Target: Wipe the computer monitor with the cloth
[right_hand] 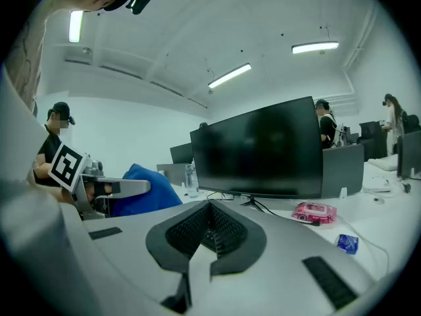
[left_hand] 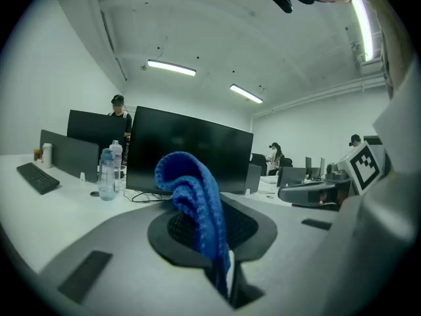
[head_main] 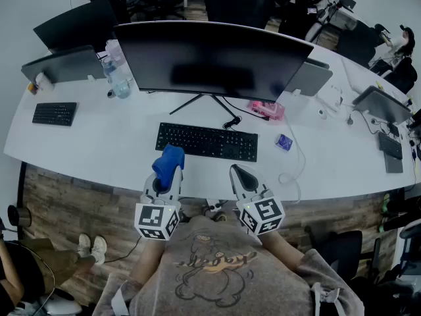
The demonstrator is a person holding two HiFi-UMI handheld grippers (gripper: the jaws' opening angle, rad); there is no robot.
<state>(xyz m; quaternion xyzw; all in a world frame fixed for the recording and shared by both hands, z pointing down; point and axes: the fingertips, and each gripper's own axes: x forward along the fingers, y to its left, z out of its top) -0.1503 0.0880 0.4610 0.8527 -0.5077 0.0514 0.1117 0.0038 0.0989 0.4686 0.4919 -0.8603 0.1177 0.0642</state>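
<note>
- Blue cloth (head_main: 169, 163): bunched and folded, pinched at its lower end in the left tool (head_main: 166, 178), the loose loop standing up above the jaws. It hangs over the near edge of the bench (head_main: 99, 143), well short of the screen.
- Left tool: clenched on the cloth. Its own view shows the fabric running down into the slot between the jaws.
- Monitor (head_main: 210, 61): wide, dark, curved, upright on a spread-leg stand at 12 o'clock from both tools. The cloth does not touch it. I can make out no smears or wipe marks on the glass.
- Right tool (head_main: 241, 175): at 3 o'clock of the left one, jaws drawn together with nothing between them.
- Keyboard (head_main: 206, 141) lies between the tools and the monitor stand.
- Pink packet (head_main: 266, 109) sits at 4 o'clock of the stand, water bottle (head_main: 118, 78) at 9 o'clock of the screen.
- Step, as I judge it: the cloth is in hand and the approach comes next. Wiping has not begun.
- Next move likely calls for lifting the left tool over the keyboard toward 12 o'clock and laying the loose loop flat on the screen. Pressure should be light so the stand does not rock.
- The right tool is free to steady the monitor edge if needed.
</note>
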